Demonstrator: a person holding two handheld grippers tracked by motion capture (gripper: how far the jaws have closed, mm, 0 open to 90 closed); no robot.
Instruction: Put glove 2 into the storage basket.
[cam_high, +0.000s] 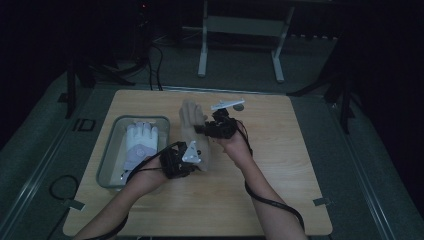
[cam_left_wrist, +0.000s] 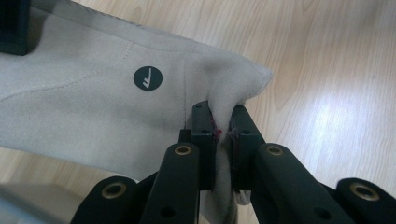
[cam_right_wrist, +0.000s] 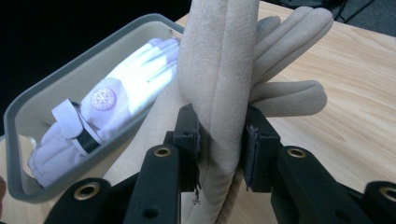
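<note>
Left gripper view has my left gripper (cam_left_wrist: 223, 133) pinching only the beige glove (cam_left_wrist: 84, 107) cuff corner; it may slip. Right gripper (cam_right_wrist: 219, 149) clamps the fingers, risking a snag on the tray (cam_right_wrist: 28, 105).

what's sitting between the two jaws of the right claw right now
A finger of the beige glove is pinched between the right claw's jaws, as the right gripper view shows.

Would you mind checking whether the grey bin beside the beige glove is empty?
No, the grey bin holds a white glove, lying inside it next to the beige glove that the right gripper clamps.
</note>
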